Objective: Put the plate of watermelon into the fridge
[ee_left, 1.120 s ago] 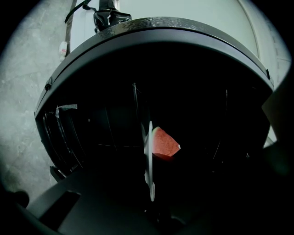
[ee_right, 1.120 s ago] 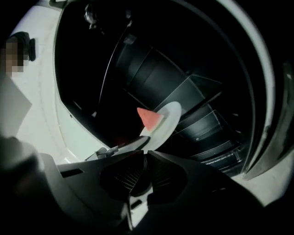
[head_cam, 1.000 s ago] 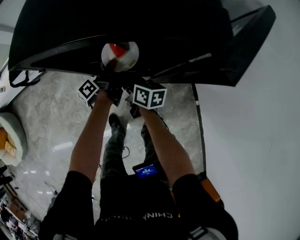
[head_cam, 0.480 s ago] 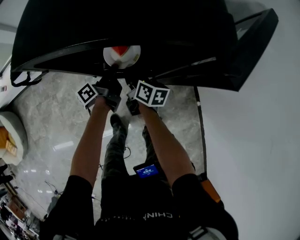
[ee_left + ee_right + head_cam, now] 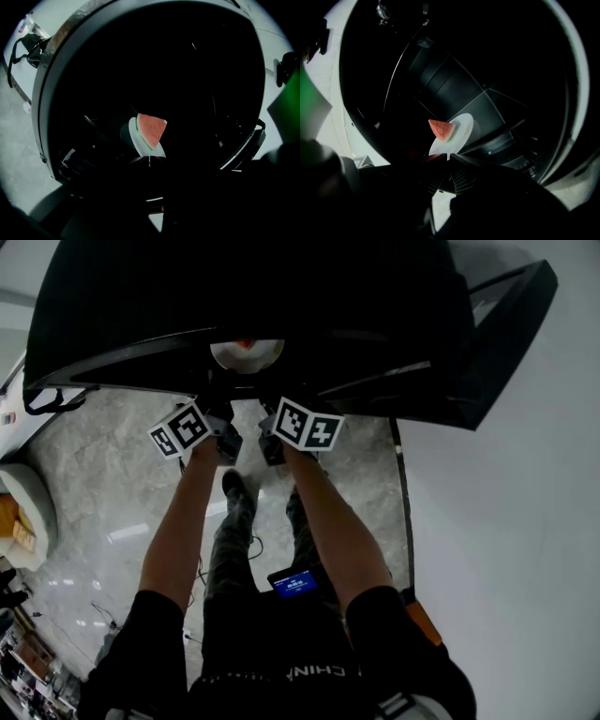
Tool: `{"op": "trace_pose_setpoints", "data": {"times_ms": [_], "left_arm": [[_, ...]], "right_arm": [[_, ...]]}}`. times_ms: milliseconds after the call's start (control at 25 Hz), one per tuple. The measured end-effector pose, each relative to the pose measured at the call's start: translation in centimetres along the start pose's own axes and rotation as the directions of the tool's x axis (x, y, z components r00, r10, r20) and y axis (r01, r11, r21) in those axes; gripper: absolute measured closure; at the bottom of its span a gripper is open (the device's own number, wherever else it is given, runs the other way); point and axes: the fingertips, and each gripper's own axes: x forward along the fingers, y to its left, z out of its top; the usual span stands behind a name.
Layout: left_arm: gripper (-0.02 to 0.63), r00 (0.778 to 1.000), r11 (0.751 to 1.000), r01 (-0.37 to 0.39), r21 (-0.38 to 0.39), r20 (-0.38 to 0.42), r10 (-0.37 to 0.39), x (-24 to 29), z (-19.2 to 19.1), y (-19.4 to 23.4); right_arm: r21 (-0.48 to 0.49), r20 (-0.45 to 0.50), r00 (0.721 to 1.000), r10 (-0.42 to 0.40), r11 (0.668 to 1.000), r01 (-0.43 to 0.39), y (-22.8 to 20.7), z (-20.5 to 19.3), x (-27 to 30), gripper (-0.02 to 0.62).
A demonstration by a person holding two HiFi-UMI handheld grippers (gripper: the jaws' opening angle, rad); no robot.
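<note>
Grey marbled floor [image 5: 103, 493] fills the head view from 6 to 9 o'clock, and a plain white wall [image 5: 511, 549] takes the 3 o'clock side. A black fridge [image 5: 281, 296] spans the whole 12 o'clock band, its inside almost wholly dark, with its door [image 5: 492, 343] swung open toward 2 o'clock. The person's bare forearms [image 5: 178, 521] reach up from 6 o'clock to the fridge mouth.

The white plate [image 5: 247, 353] sits just inside the dark opening, at 12 o'clock from both marker cubes. The left gripper [image 5: 149, 161] and the right gripper [image 5: 447, 157] meet side by side at its near rim, each with its jaws clenched on that edge. The plate stands right at the jaw tips and slopes away from them. A red wedge of watermelon [image 5: 151, 130], green rind at one side, lies on it. Whether the plate rests on anything cannot be told.

Dark grey shelf panels [image 5: 487, 112] lie behind the plate toward 2 o'clock in the right gripper view. A small device [image 5: 293, 581] with a blue screen hangs at the person's waist, and a black strap [image 5: 47, 399] loops beside the fridge at 9 o'clock
</note>
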Motion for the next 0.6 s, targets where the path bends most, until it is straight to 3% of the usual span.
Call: {"op": "trace_pose_setpoints", "data": {"times_ms": [200,600], "left_arm": [[0.588,1.0,1.0,-0.01,0.019,-0.017,0.011,1.3,0.4,-0.2],[0.592,1.0,0.999,0.001,0.044,-0.024,0.0,3.4,1.5,-0.7]], "right_arm": [[-0.095,-0.025,0.999,-0.029,0.995,0.026,-0.3,1.5,1.0,0.566],[-0.13,-0.006,0.997,-0.075,0.989,0.073,-1.0,3.8,2.4,0.566]]}}
